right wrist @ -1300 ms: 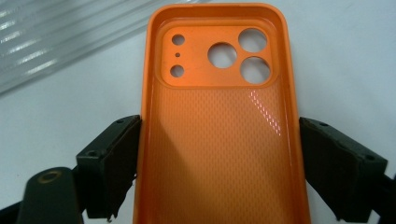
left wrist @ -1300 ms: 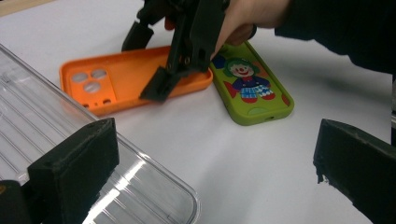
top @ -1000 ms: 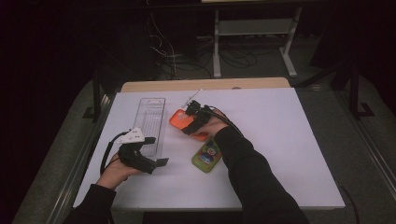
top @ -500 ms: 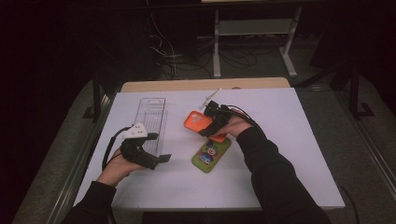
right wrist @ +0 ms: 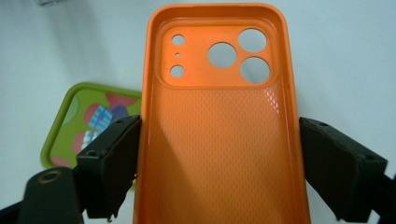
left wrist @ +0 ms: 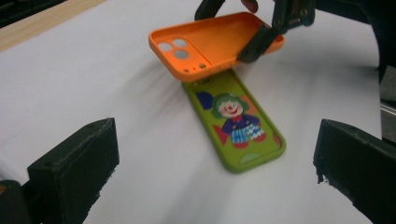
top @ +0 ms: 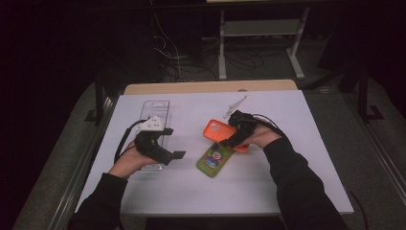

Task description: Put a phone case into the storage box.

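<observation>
An orange phone case [right wrist: 217,121] hangs above the white table [top: 297,158], clamped across its width between the two black jaws of the right gripper [top: 233,139], whose pads press on the case's long sides. In the right gripper view the case faces its hollow side up: a rounded rectangle of soft-looking orange material with a raised rim, a fine dimpled pattern over its inner floor, and a smooth recessed block at the far end pierced by three large round camera holes and three small ones. In the left gripper view the same case tilts with its camera end clear of the table, right at the centre of the work surface.

Just beneath and near of it lies a green phone case [left wrist: 233,123], flat on the table, its glossy back printed with a cartoon clown with green hair, a blue jacket and red patches. The orange case overhangs the green one's far end; whether they touch cannot be told.

The right hand [top: 261,136], in a dark sleeve, reaches in from the near right. To the left, well apart from both cases, the left gripper [top: 173,154] points right towards them, its blocky black jaws standing wide with nothing between them. The left hand [top: 129,160] holds it over a clear plastic tray [top: 155,108] that lies lengthwise on the table's left side. A pale wooden strip [top: 210,87] edges the table's far side.
</observation>
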Available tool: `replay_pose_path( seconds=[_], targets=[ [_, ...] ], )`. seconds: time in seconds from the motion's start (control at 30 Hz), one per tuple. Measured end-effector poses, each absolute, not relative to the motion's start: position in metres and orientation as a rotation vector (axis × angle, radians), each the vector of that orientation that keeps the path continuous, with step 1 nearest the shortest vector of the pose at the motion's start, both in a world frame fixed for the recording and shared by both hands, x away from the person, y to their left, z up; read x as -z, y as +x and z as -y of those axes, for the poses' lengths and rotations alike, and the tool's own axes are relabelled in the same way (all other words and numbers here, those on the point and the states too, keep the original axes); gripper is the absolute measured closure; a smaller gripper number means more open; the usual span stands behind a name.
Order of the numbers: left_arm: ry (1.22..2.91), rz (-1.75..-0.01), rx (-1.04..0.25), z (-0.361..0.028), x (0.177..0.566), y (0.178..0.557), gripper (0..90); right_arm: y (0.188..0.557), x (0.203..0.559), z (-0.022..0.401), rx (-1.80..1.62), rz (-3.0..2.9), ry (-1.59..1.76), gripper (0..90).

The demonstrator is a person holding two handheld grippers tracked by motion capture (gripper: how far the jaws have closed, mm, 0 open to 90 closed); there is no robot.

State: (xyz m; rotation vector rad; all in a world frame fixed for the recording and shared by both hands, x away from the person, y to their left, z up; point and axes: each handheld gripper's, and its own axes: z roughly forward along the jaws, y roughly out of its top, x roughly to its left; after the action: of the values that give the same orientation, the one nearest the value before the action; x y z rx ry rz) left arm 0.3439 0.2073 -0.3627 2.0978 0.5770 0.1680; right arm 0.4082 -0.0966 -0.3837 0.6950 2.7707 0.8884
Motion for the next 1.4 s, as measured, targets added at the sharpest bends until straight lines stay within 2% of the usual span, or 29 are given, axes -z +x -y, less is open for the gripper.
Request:
replay_pose_path(
  seconds=[0.53, 1.4],
  targets=[
    [2.14, -0.381, -0.093, -0.157, 0.352, 0.364, 0.0, 0.38, 0.38, 0.121, -0.868, -2.804, 0.587, 15.3],
    [2.245, -0.185, 0.012, -0.141, 0.361, 0.35, 0.0, 0.355, 0.375, 0.099, -0.882, -2.968, 0.268, 15.2]
  ],
)
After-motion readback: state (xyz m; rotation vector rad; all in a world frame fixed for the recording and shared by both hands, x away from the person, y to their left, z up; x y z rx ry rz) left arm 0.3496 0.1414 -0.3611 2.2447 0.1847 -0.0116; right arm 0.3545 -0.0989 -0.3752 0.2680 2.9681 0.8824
